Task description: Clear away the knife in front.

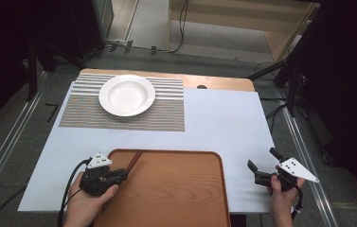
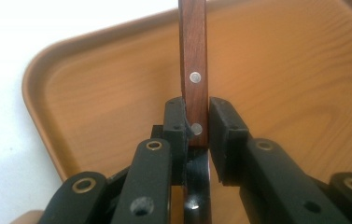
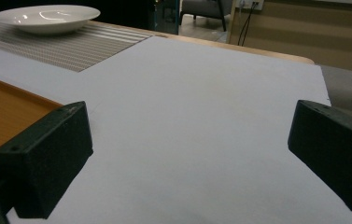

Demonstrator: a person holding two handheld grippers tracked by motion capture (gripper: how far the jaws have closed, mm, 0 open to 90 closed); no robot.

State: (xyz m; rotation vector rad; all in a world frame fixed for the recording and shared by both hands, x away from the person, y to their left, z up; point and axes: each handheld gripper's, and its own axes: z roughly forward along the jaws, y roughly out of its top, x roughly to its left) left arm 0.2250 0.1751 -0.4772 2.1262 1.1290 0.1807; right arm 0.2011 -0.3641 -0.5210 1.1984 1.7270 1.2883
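Wooden tray (image 1: 176, 189): we find one knife handle (image 2: 194, 70) over its near-left corner. White bowl (image 1: 127, 94), far beyond our claws, holds nothing. Handle: reddish-brown wood, two metal rivets, long axis running straight ahead from our left claw (image 2: 196, 122), which pinches it. Right claw (image 1: 263, 160) spread, holding nothing.

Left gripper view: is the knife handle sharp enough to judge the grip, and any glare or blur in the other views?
Left gripper view: wooden handle sharp between the pads, nearest gripper parts soft. Right gripper view: the two jaws blurred, plate carries bright highlights. High view: table evenly lit, surroundings dark.
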